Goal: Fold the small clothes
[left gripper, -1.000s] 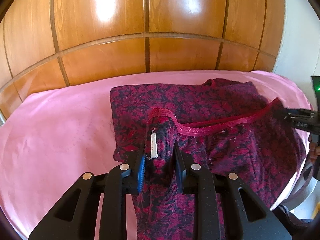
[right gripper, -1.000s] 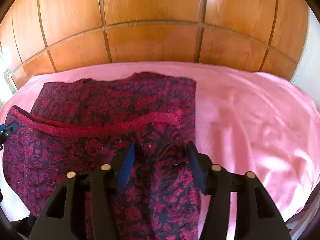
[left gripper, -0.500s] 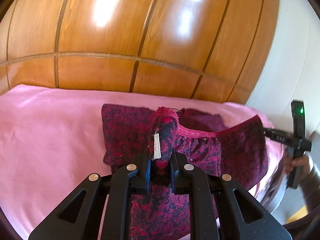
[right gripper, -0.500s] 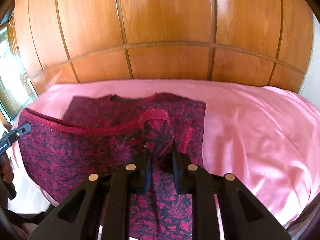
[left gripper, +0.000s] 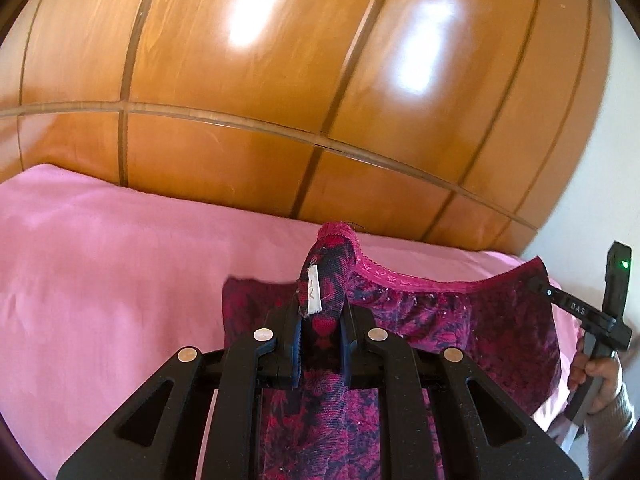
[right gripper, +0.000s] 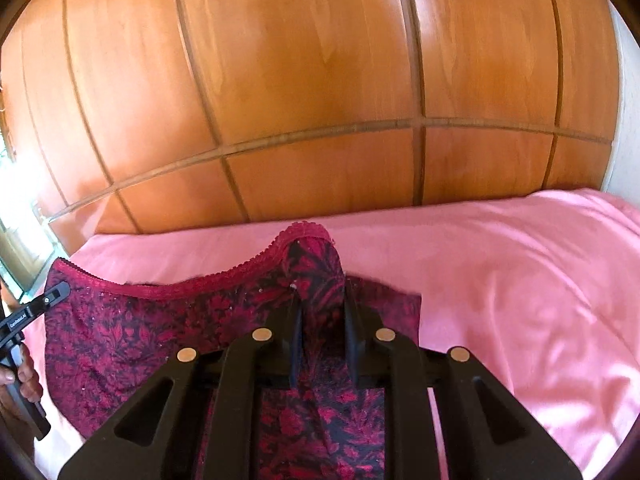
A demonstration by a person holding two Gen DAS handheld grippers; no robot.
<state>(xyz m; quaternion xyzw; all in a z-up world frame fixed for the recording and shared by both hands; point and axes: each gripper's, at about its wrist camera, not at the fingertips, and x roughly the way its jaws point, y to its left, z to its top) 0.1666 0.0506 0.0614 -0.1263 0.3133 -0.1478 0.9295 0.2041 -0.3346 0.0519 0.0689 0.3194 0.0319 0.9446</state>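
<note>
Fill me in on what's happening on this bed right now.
A person is folding a small dark red floral garment on a pink sheet. The left gripper is clamped on one corner of its lace-trimmed edge, by a white tag; the right gripper pinches the other corner. The cloth hangs stretched between them, above the sheet.

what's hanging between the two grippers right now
The garment's pink lace waistband sags between the left gripper and right gripper, both pinching it; both wrist views show this.
</note>
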